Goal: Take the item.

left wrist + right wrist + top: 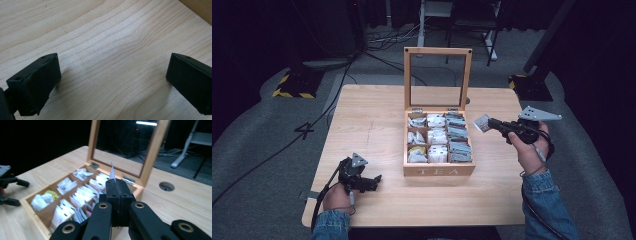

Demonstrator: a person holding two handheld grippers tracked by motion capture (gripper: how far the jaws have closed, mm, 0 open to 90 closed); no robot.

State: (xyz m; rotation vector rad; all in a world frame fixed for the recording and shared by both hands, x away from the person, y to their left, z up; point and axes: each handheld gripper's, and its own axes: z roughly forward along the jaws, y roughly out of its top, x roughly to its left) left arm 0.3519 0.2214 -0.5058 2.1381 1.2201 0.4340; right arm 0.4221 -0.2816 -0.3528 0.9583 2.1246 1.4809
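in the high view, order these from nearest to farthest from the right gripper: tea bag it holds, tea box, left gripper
1. tea bag, pinched in the right gripper itself.
2. tea box, just left of it at table centre.
3. left gripper, beyond the box, near the table's front left.

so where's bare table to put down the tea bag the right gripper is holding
Bare wood lies right of the open wooden tea box, under the right gripper pinching the white tea bag. A wider bare patch spans the light wooden table left of the box, beyond the open left gripper. The box compartments are crowded.
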